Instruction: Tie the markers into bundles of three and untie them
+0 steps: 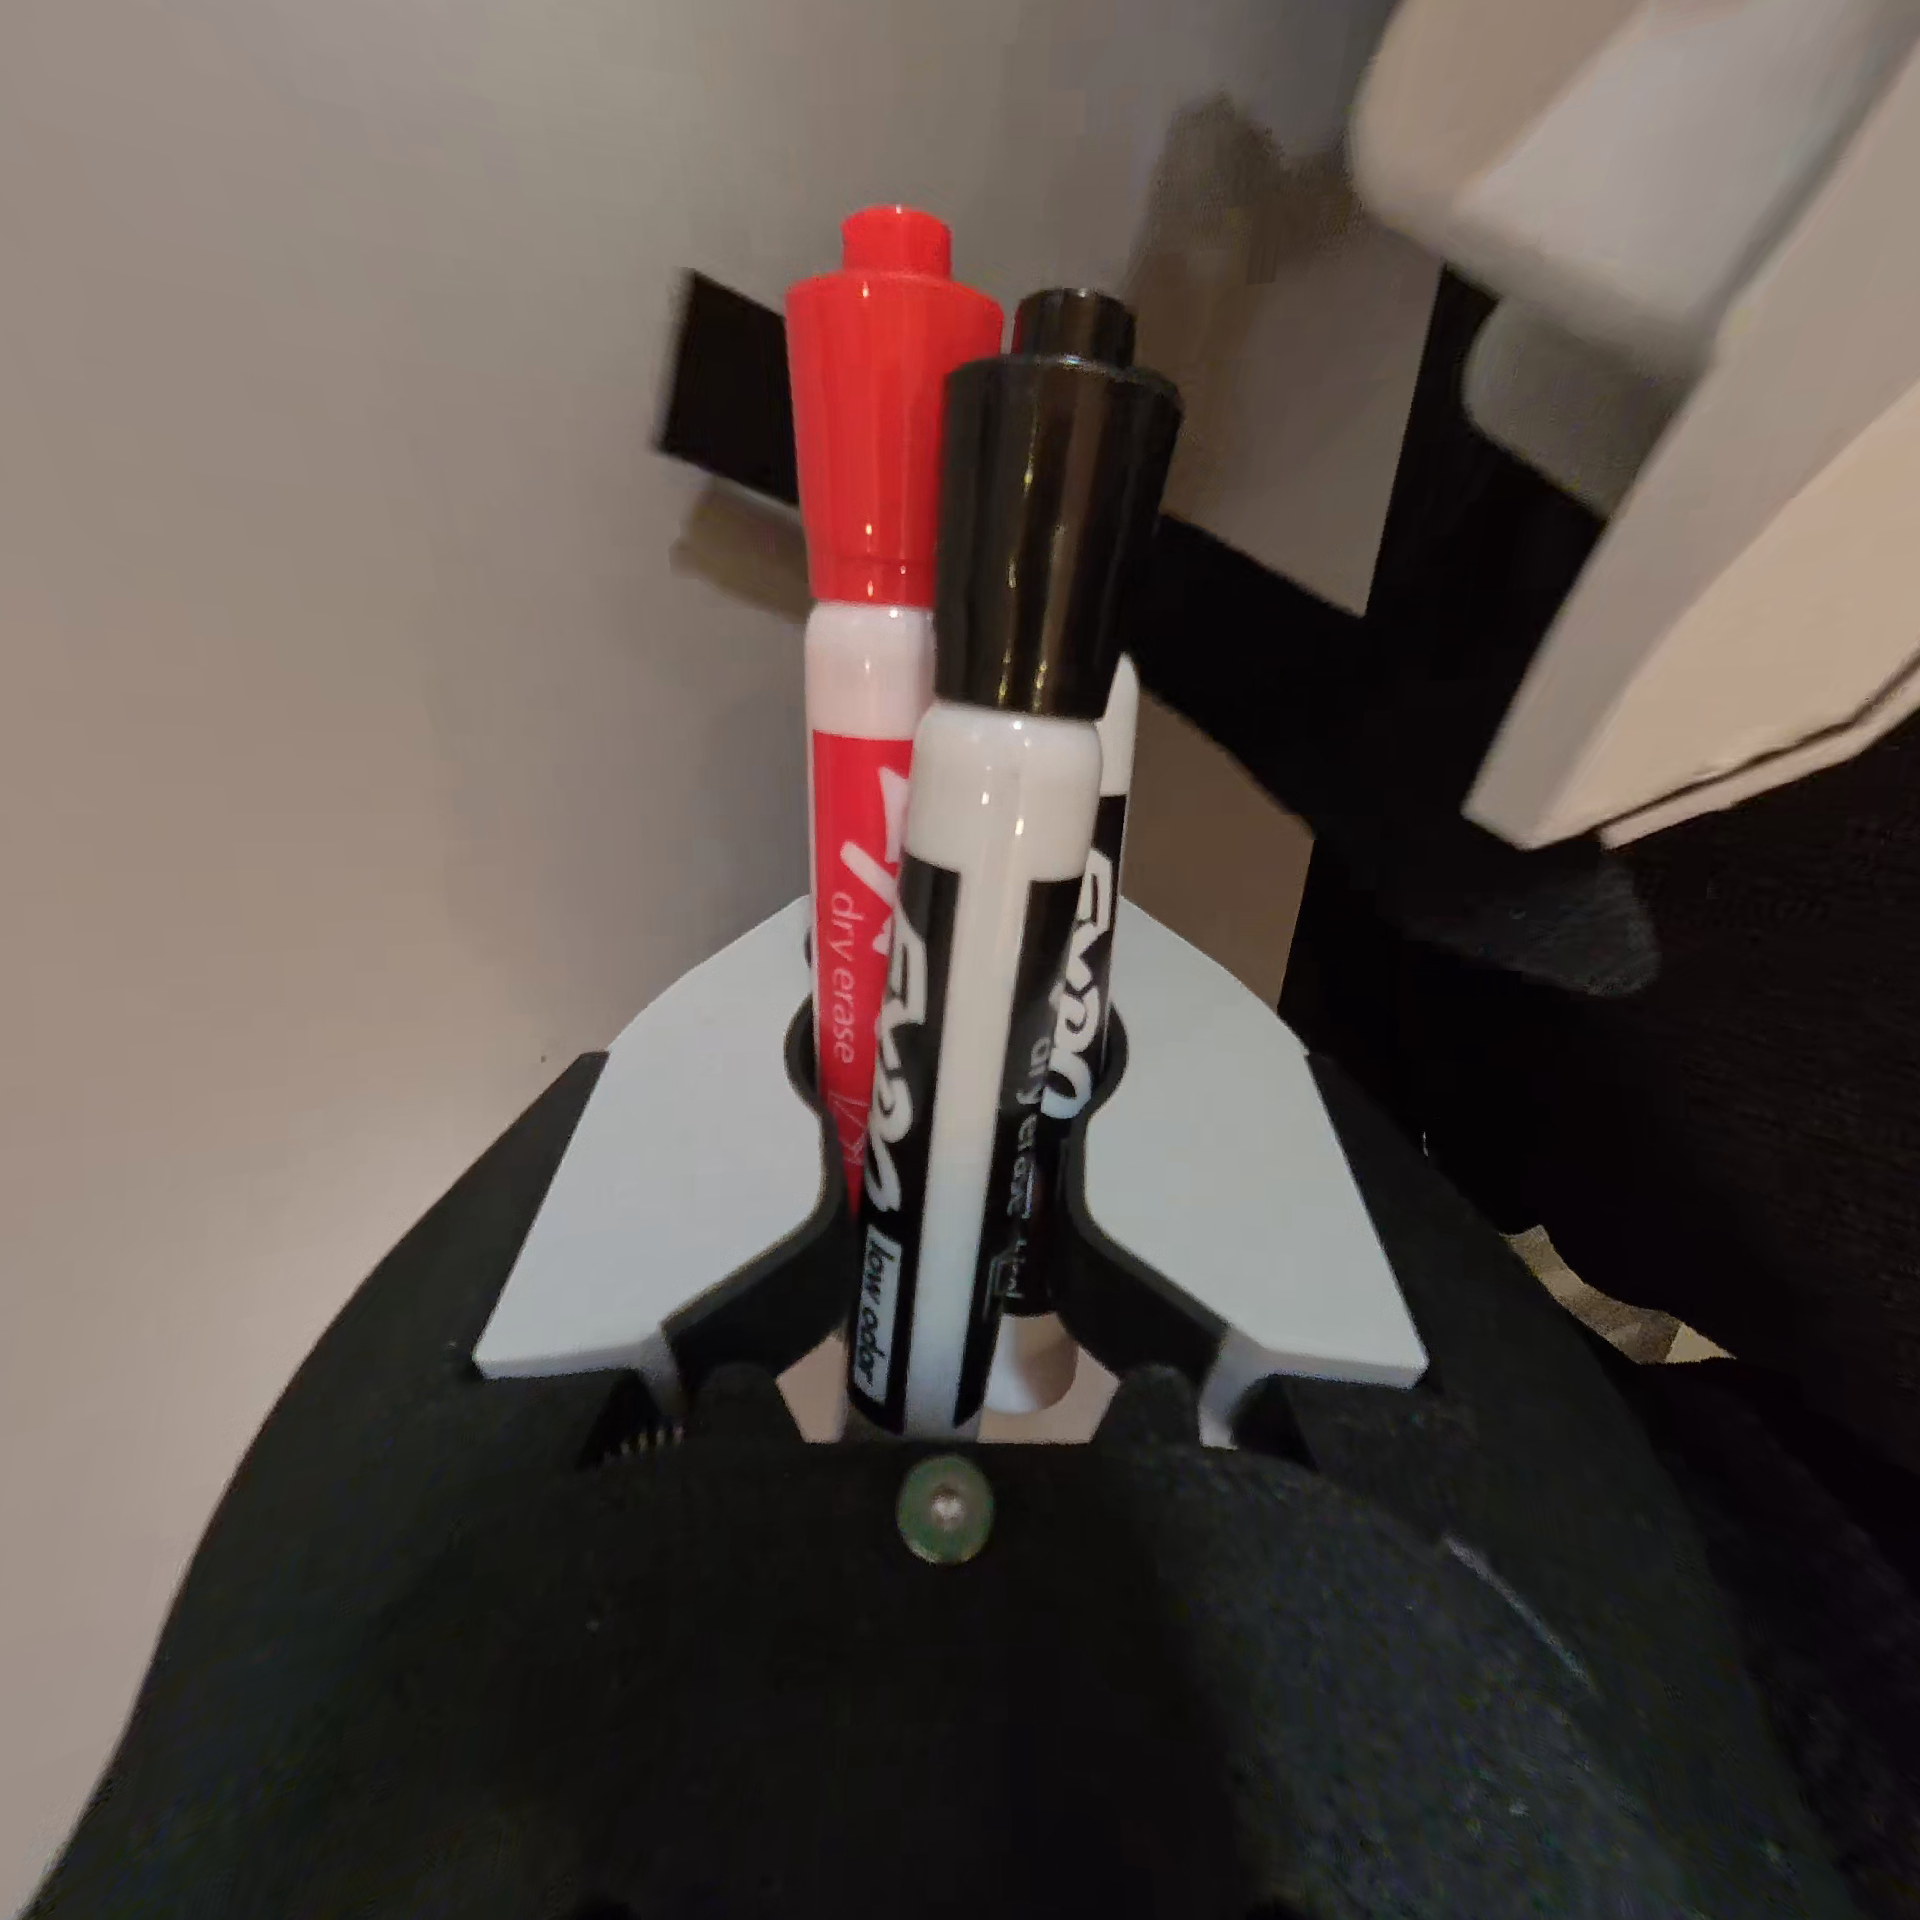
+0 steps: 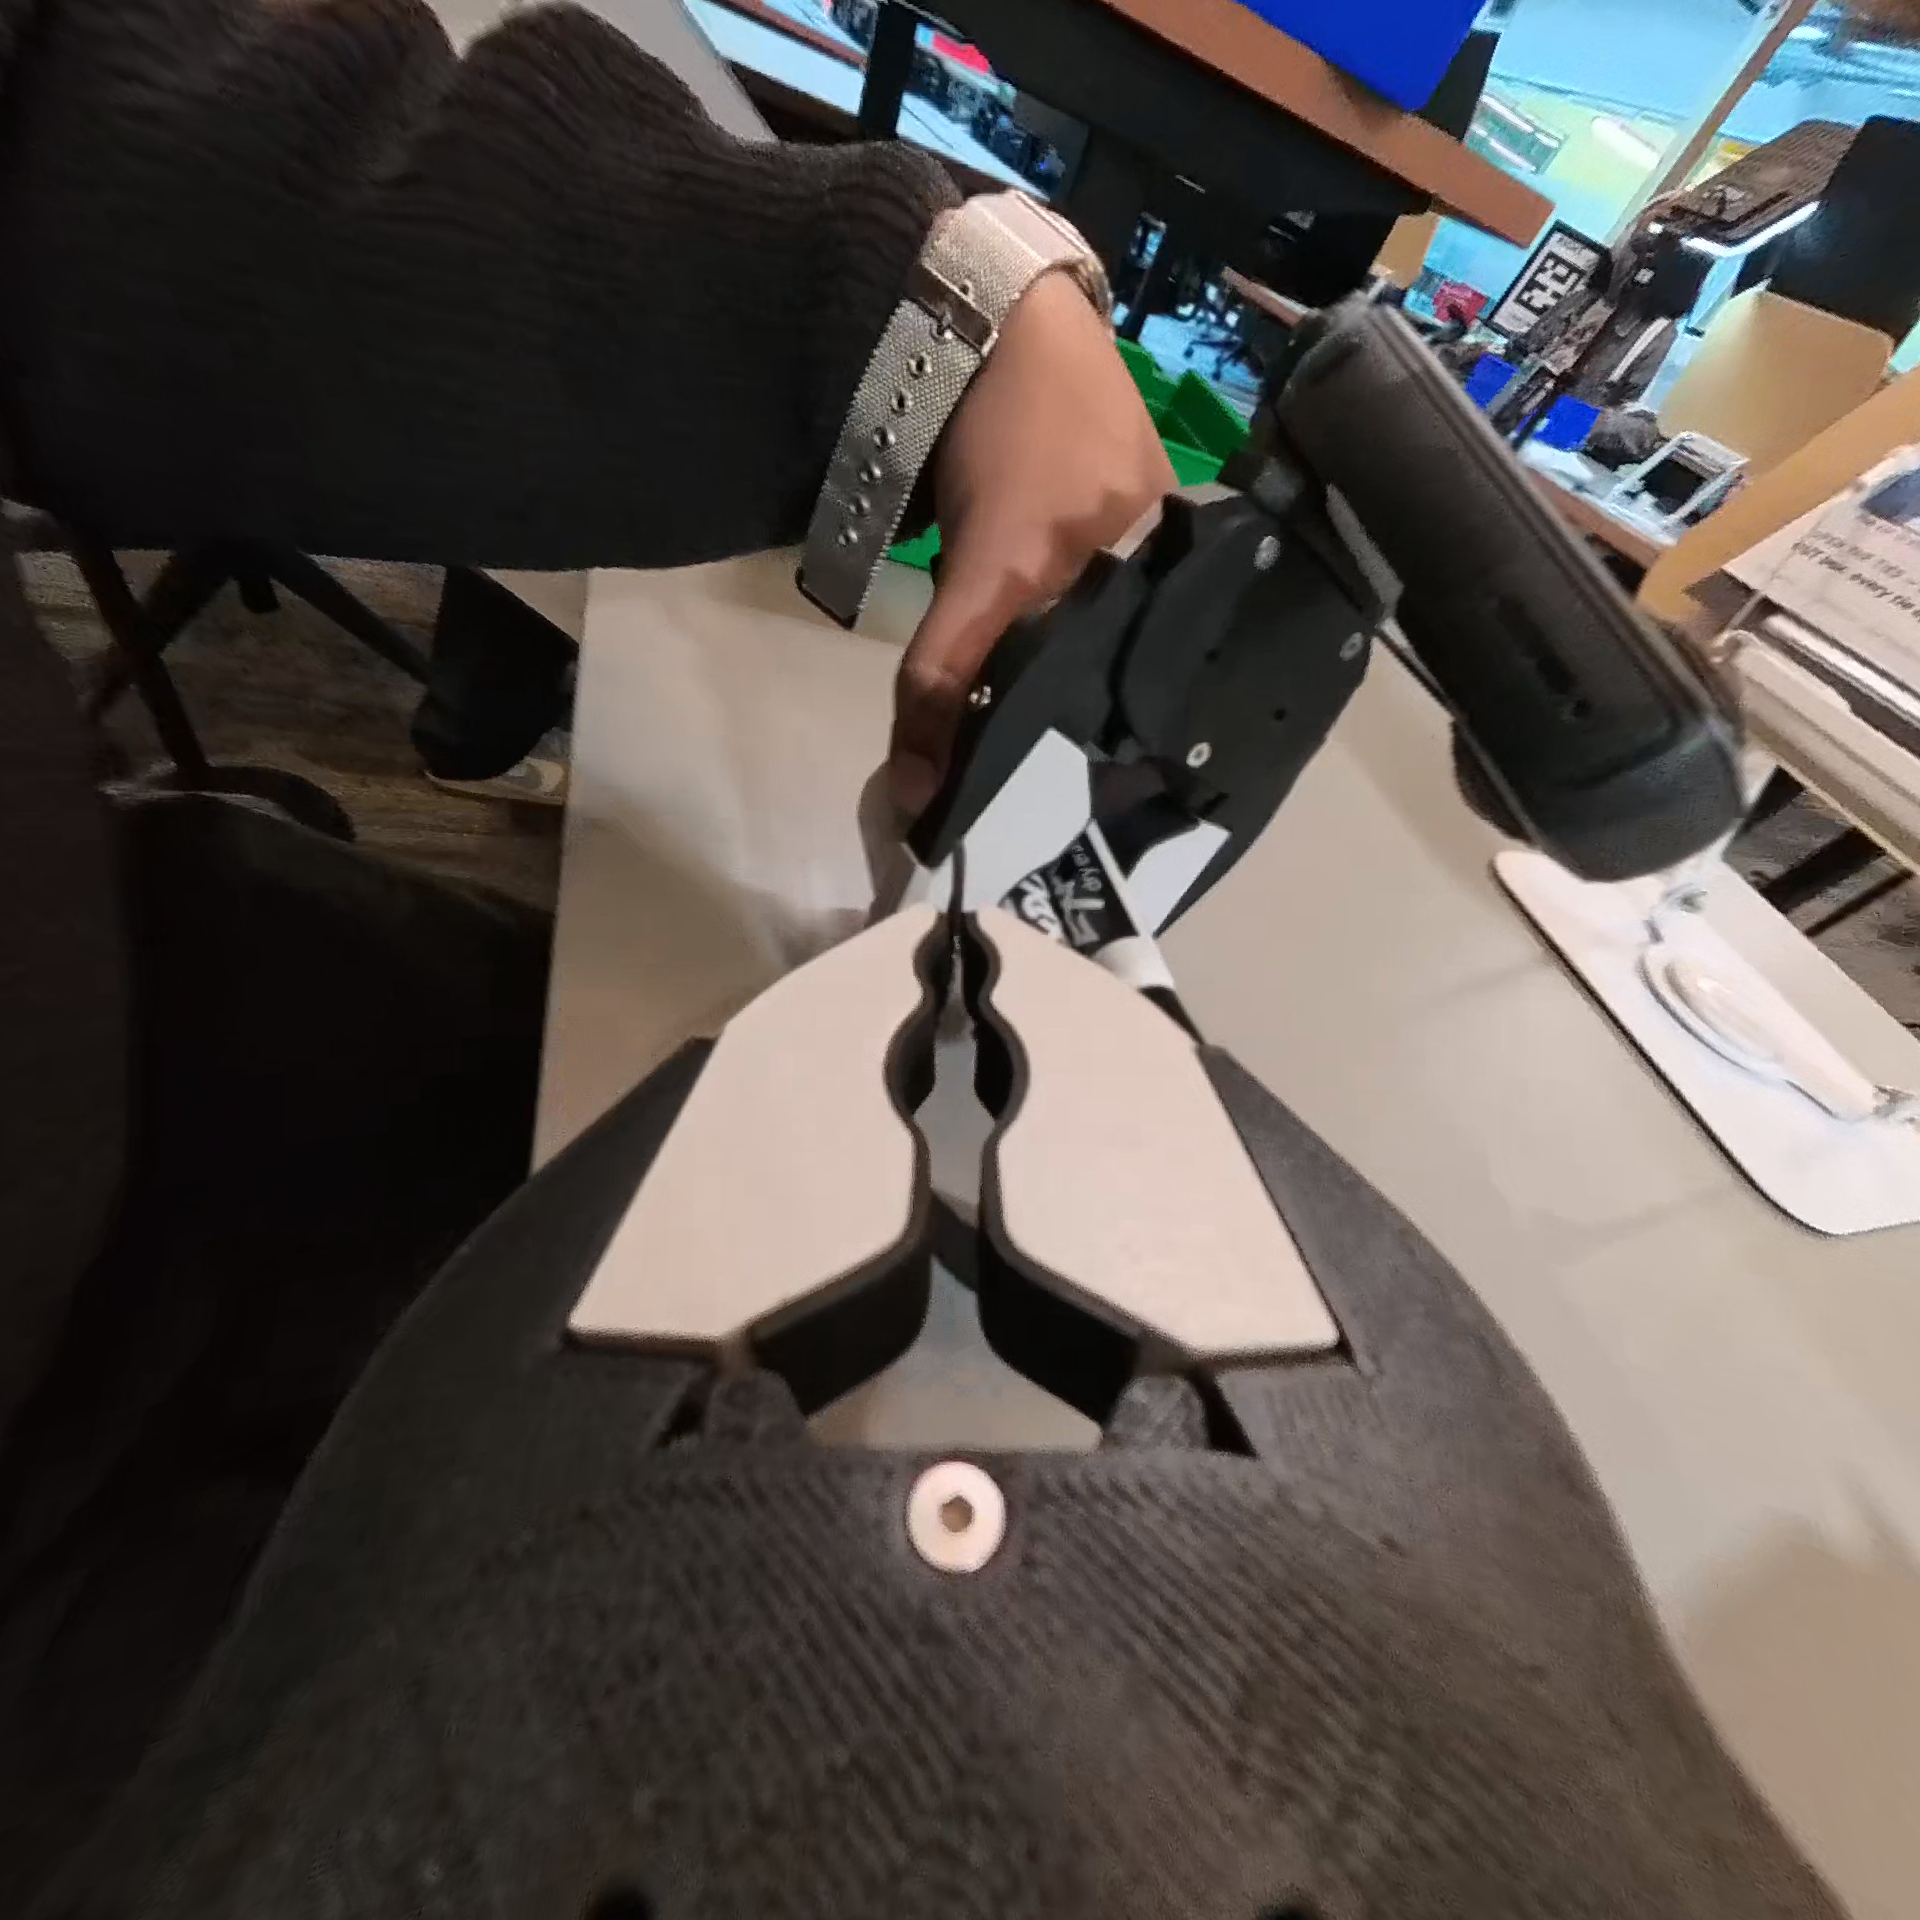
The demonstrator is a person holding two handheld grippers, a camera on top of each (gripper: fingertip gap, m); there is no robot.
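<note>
The left gripper (image 1: 961, 1049), black-bodied with pale grey finger plates, is clamping three dry-erase markers together in the round notch between its fingers: one red-capped marker (image 1: 873, 582), one black-capped marker (image 1: 1049, 644) in front, and a second black-capped marker (image 1: 1081, 332) mostly hidden behind. The fingers are closed only as far as the barrels allow, which is keeping the three parallel as one bundle so a tie can go around them. A flat black strap (image 1: 727, 374) is showing behind the caps, crossing toward the right; whether it is already wrapped around the barrels cannot be told.

The right gripper (image 2: 951, 940) is pointing straight at the left one, its grey plates drawn almost together. A thin dark strand (image 2: 954, 883) is running into the narrow gap at the tips; it appears pinched there, probably the tie's free end, though motion blur is leaving this uncertain.

A hand (image 2: 1039, 520) with a metal mesh watch band (image 2: 914, 384) and a dark ribbed sleeve (image 2: 416, 312) is holding the left tool above the pale tabletop (image 2: 1403, 1299). A white stand base (image 2: 1766, 1060) is sitting well apart to the right. The left tool's own plates are crowding the barrels, likely limiting where the tie can pass.
</note>
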